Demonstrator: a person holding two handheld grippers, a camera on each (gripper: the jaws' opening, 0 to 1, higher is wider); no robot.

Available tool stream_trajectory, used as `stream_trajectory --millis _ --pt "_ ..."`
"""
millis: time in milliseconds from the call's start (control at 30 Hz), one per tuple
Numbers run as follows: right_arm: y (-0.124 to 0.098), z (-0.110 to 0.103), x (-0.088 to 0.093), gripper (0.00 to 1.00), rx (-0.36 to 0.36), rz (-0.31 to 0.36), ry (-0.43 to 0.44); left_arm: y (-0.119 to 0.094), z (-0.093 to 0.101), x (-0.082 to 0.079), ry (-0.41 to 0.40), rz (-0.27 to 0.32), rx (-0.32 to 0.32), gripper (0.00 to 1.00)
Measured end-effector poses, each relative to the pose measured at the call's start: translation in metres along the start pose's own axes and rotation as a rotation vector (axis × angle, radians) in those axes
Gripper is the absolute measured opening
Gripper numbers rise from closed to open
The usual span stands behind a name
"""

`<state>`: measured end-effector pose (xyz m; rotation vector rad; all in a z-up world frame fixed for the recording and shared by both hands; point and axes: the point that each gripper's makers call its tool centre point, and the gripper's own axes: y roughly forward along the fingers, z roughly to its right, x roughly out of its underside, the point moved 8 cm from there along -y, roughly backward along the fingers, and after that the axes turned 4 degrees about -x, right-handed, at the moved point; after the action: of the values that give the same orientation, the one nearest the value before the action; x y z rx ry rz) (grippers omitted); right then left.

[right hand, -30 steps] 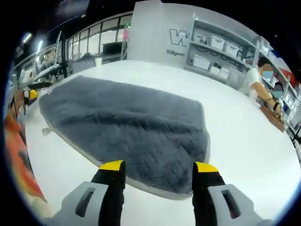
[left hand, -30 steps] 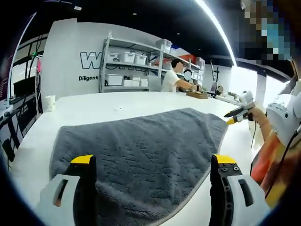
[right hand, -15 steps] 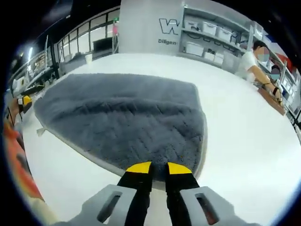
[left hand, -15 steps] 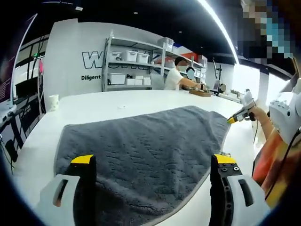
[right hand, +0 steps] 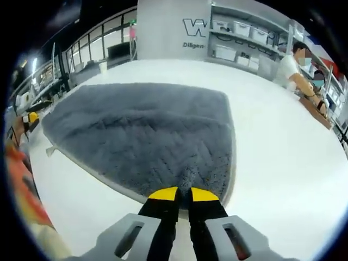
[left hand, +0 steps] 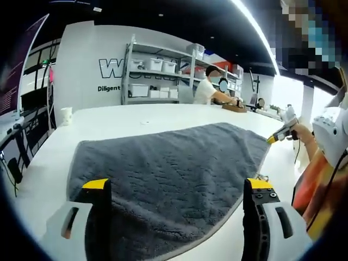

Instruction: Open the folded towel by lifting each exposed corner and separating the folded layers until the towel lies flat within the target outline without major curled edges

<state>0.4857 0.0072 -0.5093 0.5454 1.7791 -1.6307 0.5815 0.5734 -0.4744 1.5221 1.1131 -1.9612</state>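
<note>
Shelves behind towel; right tongs pinch its edge.

The left gripper has two broad jaws in pale grey plastic, each with a black inner face and a yellow tip. The left jaw carries an oblong slot in its grey shell. The right jaw is black on its upper part, carries a similar slot in its grey shell, and shows several small round screws just below the yellow tip.

The right gripper has the same build: grey shells with one oblong slot each, narrow black fingers and yellow tips.

An orange sleeve runs along the edge, crossed by a thin dark cable; the white part above it cannot be identified.
</note>
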Motion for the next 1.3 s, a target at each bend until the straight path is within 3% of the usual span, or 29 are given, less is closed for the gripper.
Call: stream_trajectory --millis 600,900,1067,1300 --pt "-0.005 0.005 0.0 0.01 0.016 -0.09 -0.057 -0.003 -0.005 0.002 -0.002 -0.005 -0.021 0.98" --pt "-0.005 0.004 -0.001 0.01 0.023 -0.1 -0.072 -0.006 -0.007 0.003 -0.001 -0.007 -0.033 0.98" --pt "-0.007 0.008 -0.01 0.01 0.007 -0.025 -0.052 -0.007 -0.007 0.003 -0.001 -0.004 -0.032 0.98" --pt "-0.002 0.029 -0.033 0.04 0.065 0.053 -0.038 -0.006 -0.007 0.007 -0.008 -0.007 -0.031 0.98"
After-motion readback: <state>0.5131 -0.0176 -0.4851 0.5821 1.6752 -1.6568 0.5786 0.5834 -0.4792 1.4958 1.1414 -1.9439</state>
